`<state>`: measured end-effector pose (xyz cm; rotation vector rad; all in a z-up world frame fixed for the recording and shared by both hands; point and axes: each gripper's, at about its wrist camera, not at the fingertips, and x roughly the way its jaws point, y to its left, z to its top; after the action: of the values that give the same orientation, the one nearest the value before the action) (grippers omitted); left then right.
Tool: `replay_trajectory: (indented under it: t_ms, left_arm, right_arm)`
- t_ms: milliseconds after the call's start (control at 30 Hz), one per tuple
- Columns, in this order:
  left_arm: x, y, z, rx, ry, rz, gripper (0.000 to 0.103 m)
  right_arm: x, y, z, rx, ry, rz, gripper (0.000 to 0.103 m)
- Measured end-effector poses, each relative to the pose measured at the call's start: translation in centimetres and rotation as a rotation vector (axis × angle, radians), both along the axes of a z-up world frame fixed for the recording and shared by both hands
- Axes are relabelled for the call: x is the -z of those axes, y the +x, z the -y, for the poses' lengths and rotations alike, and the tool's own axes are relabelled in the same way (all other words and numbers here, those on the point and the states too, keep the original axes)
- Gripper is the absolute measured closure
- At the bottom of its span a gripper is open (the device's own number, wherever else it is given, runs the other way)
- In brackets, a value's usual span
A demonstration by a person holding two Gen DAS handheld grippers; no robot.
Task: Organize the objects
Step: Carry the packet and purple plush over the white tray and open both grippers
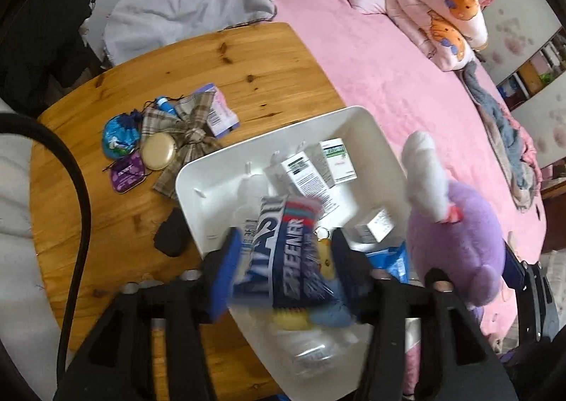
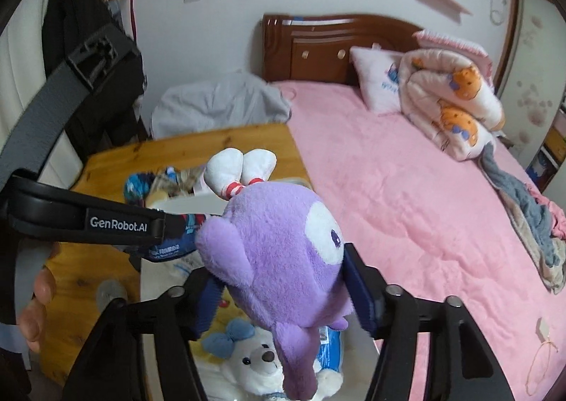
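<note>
My left gripper (image 1: 283, 256) is shut on a blue snack packet (image 1: 290, 252) and holds it above the white bin (image 1: 198, 185), which holds small boxes (image 1: 318, 167) and other items. My right gripper (image 2: 283, 284) is shut on a purple plush toy (image 2: 279, 259) with white feet, held over the bin's right side; the toy also shows in the left wrist view (image 1: 456, 234). A white teddy bear (image 2: 261, 362) lies in the bin below it.
The wooden table (image 1: 141, 75) carries a plaid bow (image 1: 187, 128), a blue pouch (image 1: 118, 135), a round compact (image 1: 158, 151), a purple tin (image 1: 127, 174), a small box (image 1: 221, 114) and a black object (image 1: 171, 236). A pink bed (image 2: 406, 195) lies to the right.
</note>
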<state>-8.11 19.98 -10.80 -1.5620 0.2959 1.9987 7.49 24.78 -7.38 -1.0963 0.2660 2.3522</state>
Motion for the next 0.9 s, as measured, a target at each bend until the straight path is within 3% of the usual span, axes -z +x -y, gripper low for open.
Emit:
replay_trajectory:
  t_ms: [33, 67, 233, 900]
  left_arm:
    - [-0.2, 0.1, 0.2, -0.008, 0.003, -0.005, 0.023]
    - [-0.5, 0.2, 0.4, -0.015, 0.008, -0.013, 0.019]
    - [-1.7, 0.1, 1.3, -0.07, 0.0, -0.06, 0.019]
    - [-5.4, 0.4, 8.4, -0.252, 0.026, -0.1, 0.019]
  right_arm:
    - [0.4, -0.2, 0.0, -0.016, -0.003, 0.018, 0.034]
    - [0.6, -0.3, 0.1, -0.027, -0.003, 0.027, 0.034]
    - [0.8, -0.2, 1.0, -0.094, 0.028, 0.028, 0.033]
    - [-2.2, 0.4, 4.2, -0.224, 0.048, -0.087, 0.03]
